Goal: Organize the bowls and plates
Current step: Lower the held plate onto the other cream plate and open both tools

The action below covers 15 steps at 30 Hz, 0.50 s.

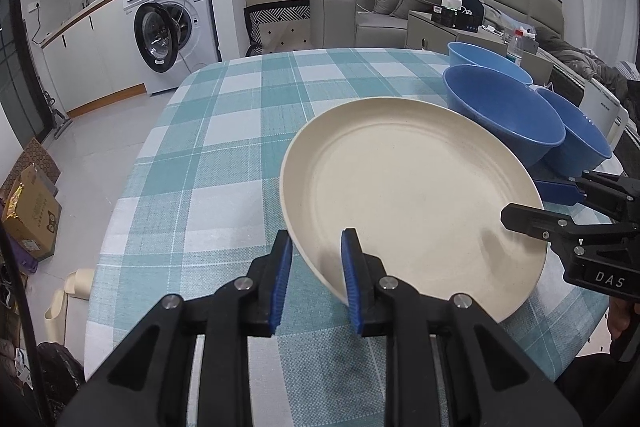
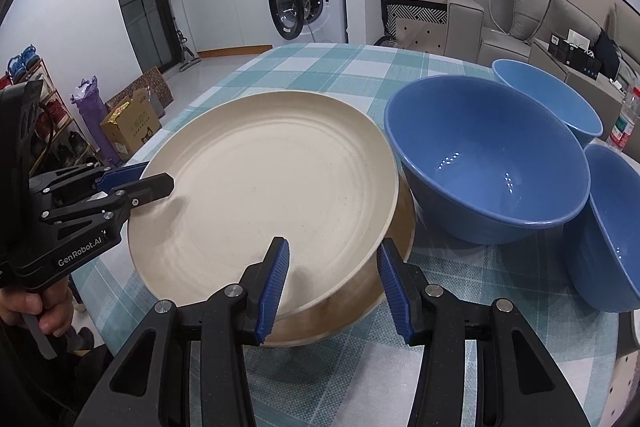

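A cream plate lies tilted on a tan plate, which shows only in the right wrist view. My left gripper is shut on the cream plate's rim, one pad inside it and one outside. My right gripper stands with its jaws apart astride the near rims of both plates. Neither of its pads visibly presses. Three blue bowls stand right of the plates, the nearest one touching them.
The table has a teal checked cloth, bare to the left of the plates and at the far side. A plastic bottle stands behind the bowls. Cardboard boxes lie on the floor at the left. A hand grips the left gripper's handle.
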Each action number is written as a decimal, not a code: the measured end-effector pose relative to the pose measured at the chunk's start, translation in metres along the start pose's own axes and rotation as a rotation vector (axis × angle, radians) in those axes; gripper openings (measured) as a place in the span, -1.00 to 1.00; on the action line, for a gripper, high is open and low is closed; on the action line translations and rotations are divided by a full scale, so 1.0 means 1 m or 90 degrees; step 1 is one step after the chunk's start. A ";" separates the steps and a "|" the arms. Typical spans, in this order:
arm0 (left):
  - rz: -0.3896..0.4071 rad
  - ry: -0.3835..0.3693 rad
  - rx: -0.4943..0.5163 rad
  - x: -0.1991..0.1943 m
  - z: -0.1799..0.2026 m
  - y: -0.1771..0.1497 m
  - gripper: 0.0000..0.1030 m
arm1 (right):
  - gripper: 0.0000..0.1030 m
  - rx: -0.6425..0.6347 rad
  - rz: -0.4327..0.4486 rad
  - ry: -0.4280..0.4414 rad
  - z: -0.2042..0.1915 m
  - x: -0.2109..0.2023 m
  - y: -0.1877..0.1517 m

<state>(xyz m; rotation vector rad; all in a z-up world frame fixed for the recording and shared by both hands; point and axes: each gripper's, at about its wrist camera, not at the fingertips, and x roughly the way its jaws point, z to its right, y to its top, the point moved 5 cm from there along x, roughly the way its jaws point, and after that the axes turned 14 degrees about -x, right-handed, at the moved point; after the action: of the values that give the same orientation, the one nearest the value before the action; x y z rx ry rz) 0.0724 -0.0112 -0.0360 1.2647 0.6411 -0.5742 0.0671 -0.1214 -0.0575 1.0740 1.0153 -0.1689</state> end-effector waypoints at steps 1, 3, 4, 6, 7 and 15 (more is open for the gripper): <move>-0.002 -0.001 0.002 0.001 0.001 -0.001 -0.56 | -0.07 0.001 -0.003 0.000 0.001 0.001 -0.001; -0.005 -0.001 0.003 0.003 0.002 -0.002 -0.56 | -0.07 0.002 -0.009 -0.003 0.002 0.004 -0.002; -0.007 -0.001 0.005 0.004 0.003 -0.003 -0.56 | -0.05 0.001 -0.011 -0.005 0.002 0.004 -0.003; -0.011 -0.002 0.007 0.006 0.004 -0.005 -0.56 | -0.04 -0.001 -0.014 -0.008 0.003 0.005 -0.003; -0.012 -0.002 0.007 0.007 0.004 -0.006 -0.55 | -0.04 -0.001 -0.015 -0.008 0.002 0.005 -0.004; -0.022 0.002 0.007 0.014 0.005 -0.009 -0.56 | 0.03 -0.015 -0.024 -0.016 -0.002 0.008 -0.007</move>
<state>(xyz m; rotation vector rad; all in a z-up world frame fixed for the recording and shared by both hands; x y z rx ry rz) 0.0764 -0.0181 -0.0507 1.2675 0.6638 -0.6056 0.0666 -0.1209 -0.0678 1.0290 1.0128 -0.2003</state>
